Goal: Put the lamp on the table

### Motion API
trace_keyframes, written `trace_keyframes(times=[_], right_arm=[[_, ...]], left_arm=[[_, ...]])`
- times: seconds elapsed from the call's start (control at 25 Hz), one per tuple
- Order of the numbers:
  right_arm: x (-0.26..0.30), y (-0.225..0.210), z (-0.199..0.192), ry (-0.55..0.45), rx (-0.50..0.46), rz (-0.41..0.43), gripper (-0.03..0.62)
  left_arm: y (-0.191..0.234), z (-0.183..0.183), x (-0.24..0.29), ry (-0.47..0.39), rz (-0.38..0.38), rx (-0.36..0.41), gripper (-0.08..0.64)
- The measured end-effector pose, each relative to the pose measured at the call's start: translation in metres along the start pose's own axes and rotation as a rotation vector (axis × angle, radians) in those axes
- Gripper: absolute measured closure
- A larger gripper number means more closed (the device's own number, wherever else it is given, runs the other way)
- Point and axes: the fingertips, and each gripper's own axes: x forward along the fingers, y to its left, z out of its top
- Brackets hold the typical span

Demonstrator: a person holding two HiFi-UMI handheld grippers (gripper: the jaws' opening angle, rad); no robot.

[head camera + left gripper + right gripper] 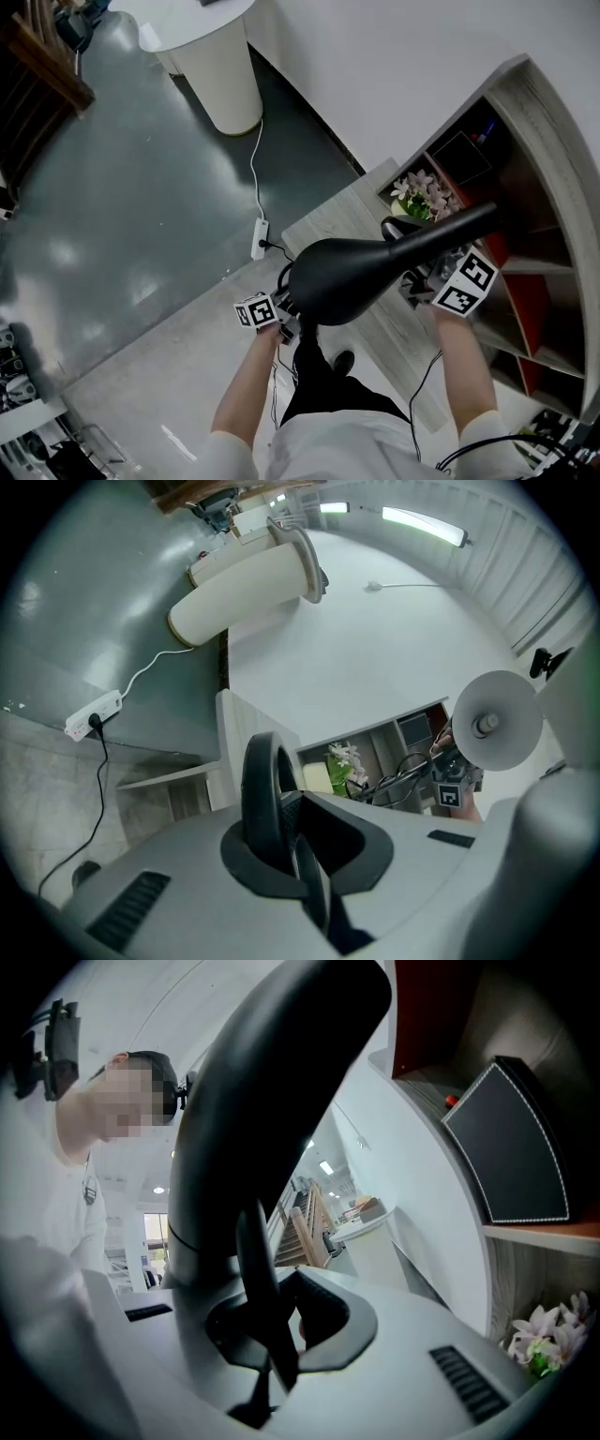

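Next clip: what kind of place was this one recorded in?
Probably a showroom or office-like room rather than a home. It has a polished grey floor, a curved shelf unit with red compartments and pink flowers by it, and a white round pedestal table against a plain white wall.

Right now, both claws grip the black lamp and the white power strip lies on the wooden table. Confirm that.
Wrong in one respect: the power strip lies on the grey floor beside the wooden table, not on it; the head view shows this. The left claw and right claw do grip the black lamp.
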Motion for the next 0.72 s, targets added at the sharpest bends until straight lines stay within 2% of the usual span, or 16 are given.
trace_keyframes(times=[0.16,0.36,0.48,0.72], right_arm=[[0.012,-0.011,-0.008,0.005,0.005,0.0,0.575],[0.026,-0.01,-0.009,0.03,-0.024,0.02,0.575],[0.031,-0.01,-0.008,0.041,-0.057,0.022,0.575],[0.034,-0.015,-0.005,0.041,-0.068,0.014,0.575]], left_arm=[[0.015,0.005,0.003,-0.004,0.024,0.001,0.551],[0.028,0.012,0.011,0.013,0.044,0.041,0.551],[0.034,0.01,0.021,0.043,0.076,0.071,0.551],[0.041,0.02,0.029,0.025,0.147,0.122,0.551]])
